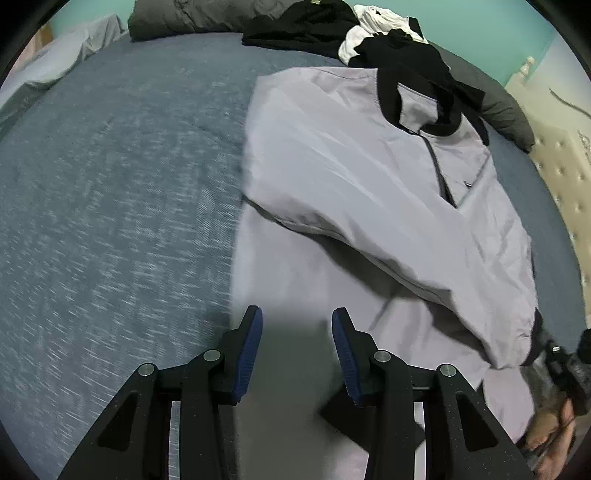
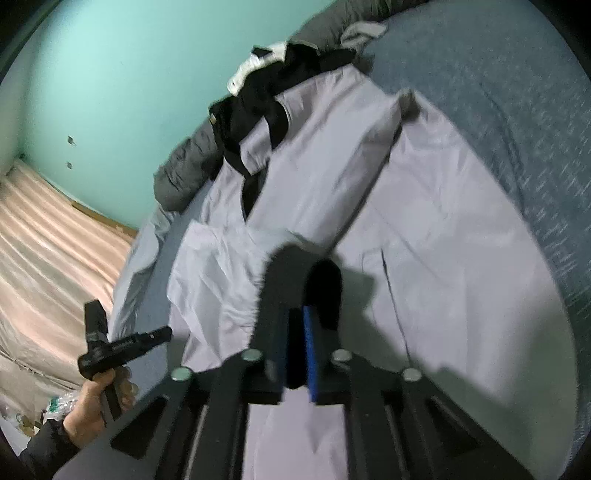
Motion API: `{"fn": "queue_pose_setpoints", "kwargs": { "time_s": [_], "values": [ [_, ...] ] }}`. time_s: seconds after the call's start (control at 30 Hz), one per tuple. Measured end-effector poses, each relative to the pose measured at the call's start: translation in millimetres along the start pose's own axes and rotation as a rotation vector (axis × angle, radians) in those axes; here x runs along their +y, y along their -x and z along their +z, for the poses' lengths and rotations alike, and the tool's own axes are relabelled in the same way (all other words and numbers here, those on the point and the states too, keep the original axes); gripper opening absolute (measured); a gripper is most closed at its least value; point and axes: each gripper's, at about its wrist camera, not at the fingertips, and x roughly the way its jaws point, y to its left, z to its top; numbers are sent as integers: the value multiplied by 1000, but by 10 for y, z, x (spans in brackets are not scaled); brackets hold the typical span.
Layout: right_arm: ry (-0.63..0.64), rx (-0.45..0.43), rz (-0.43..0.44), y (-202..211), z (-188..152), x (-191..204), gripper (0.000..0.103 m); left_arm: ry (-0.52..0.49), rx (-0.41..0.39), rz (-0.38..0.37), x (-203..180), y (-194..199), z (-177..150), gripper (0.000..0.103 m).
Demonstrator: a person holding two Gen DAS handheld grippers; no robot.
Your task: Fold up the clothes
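A lilac-grey jacket with a black collar lies flat on the blue bedspread. One sleeve is folded across its body, with the dark cuff near the right edge. My left gripper hovers over the jacket's lower part, blue pads apart and nothing between them. In the right wrist view the jacket spreads out under my right gripper, whose blue pads are pressed together. I see no fabric between them. From the left wrist view, the right gripper sits by the cuff in a hand.
A pile of black and white clothes and a grey duvet lie at the far end of the bed. A grey pillow rests against a beige tufted headboard. A teal wall stands beyond.
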Motion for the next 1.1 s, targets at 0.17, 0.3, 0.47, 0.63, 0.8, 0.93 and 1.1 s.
{"fn": "queue_pose_setpoints", "kwargs": {
  "time_s": [0.17, 0.3, 0.47, 0.63, 0.8, 0.93, 1.1],
  "values": [
    [48, -102, 16, 270, 130, 94, 3, -9, -7, 51, 141, 15, 99, 43],
    [24, -179, -1, 502, 219, -14, 3, -9, -7, 76, 222, -20, 178, 43],
    [9, -281, -57, 777, 367, -186, 3, -54, -2, 93, 183, -116, 227, 44],
    [-49, -299, -130, 822, 374, -460, 3, -82, -21, 96, 74, -191, 353, 44],
    [-27, -279, -147, 814, 369, -456, 3, -124, -49, 112, -40, -237, 526, 44],
    [-35, -261, -133, 773, 359, -480, 3, -79, -111, 73, 8, -143, 668, 44],
    [-57, -250, -125, 735, 358, -526, 3, -87, -98, 75, 51, -239, 703, 44]
  ]
}}
